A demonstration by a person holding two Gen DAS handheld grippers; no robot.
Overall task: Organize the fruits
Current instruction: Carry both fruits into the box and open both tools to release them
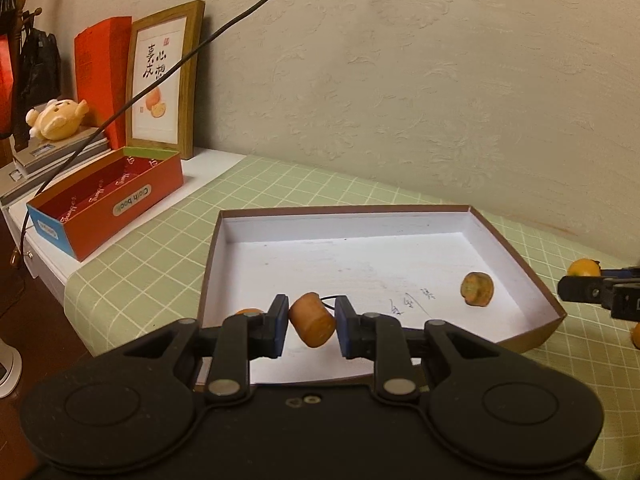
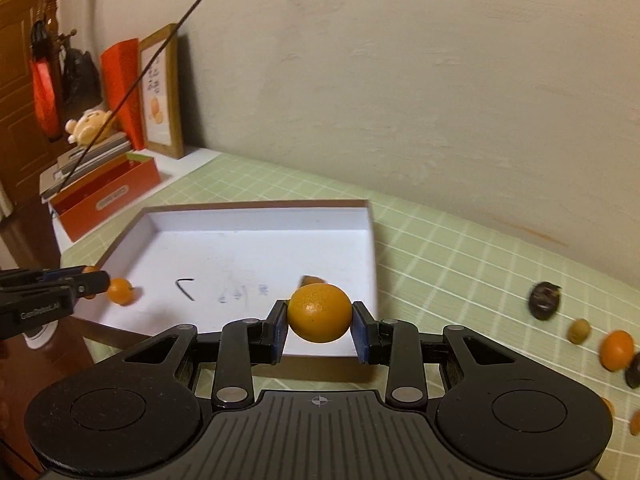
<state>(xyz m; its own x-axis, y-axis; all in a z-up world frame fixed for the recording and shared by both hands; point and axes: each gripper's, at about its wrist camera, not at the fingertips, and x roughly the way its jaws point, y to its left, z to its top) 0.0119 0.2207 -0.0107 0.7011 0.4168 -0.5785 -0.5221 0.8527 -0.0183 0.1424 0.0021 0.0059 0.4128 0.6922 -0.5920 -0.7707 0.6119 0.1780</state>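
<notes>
While the right gripper [image 2: 320, 330] pinches a dimpled round orange [image 2: 320, 312], left fingers [image 1: 280, 328] clamp a stubby cylinder [image 1: 313, 324] (matte, tan).

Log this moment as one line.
left gripper: holds orange fruit chunk | right gripper: holds round orange | both at white tray

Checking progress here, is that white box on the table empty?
No. The white box already holds a cut fruit piece on its floor.

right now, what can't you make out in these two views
- left wrist view: small orange fruit, mostly hidden behind the left tongs
- right wrist view: brown piece, hidden behind the held tangerine
- right wrist view: dark fruit, motion-blurred, kind unclear
</notes>
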